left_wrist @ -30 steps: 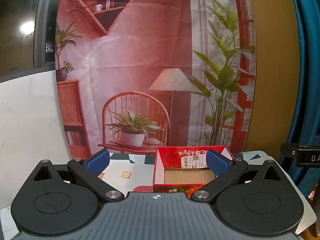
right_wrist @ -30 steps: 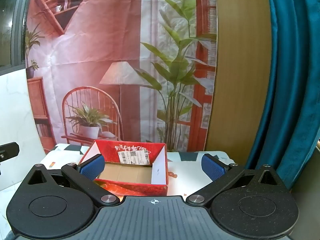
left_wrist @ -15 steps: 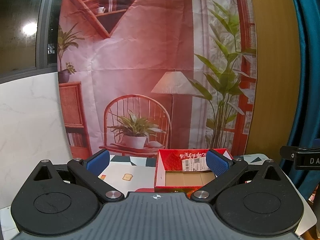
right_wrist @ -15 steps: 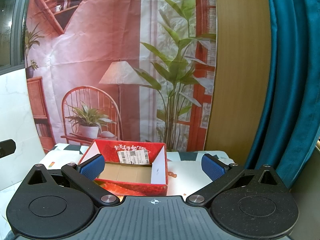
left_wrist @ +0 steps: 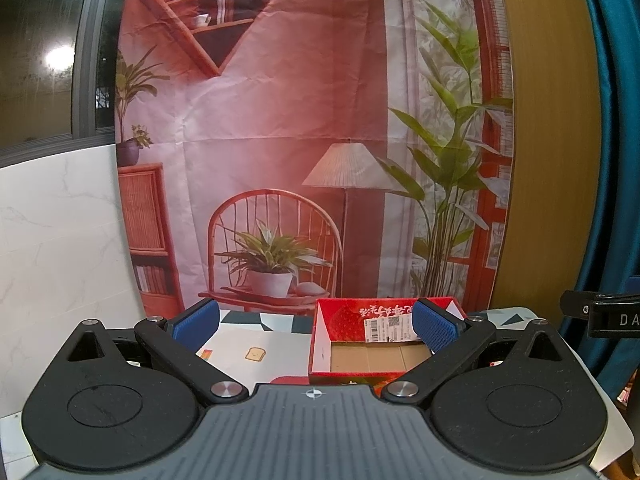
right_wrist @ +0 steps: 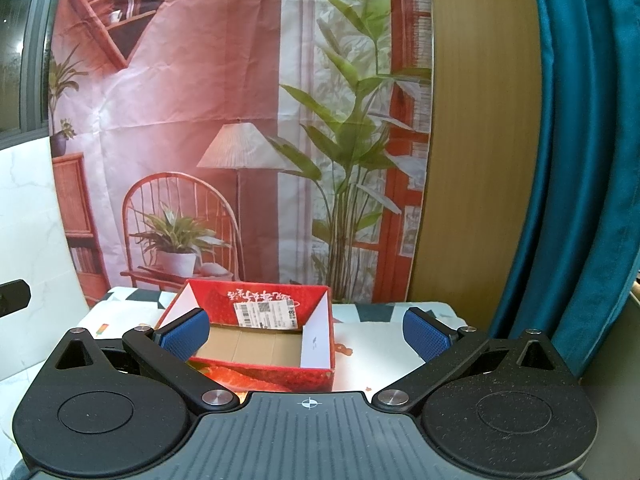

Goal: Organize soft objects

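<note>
A red cardboard box [left_wrist: 344, 314] with a white shipping label stands open-topped on the table, its brown floor bare; the right wrist view shows the same box [right_wrist: 260, 372] from its other side. My left gripper [left_wrist: 316, 326] hangs open above the table's near side, holding nothing, its blue right pad overlapping the box's right wall in the view. My right gripper [right_wrist: 306, 334] is open too and holds nothing, its blue left pad in front of the box's left wall. No soft object shows in either view.
The table wears a white cloth [left_wrist: 256, 340] printed with small pictures and dark triangles. Behind it hangs a printed room backdrop [left_wrist: 304, 140]. A teal curtain [right_wrist: 580, 160] hangs at the right, white marble wall [left_wrist: 60, 232] at the left. Part of the other gripper [left_wrist: 600, 318] shows at the right edge.
The left wrist view has shifted slightly, with the box sliding a little right and up. The right wrist view is almost unchanged. Both grippers stay open.
</note>
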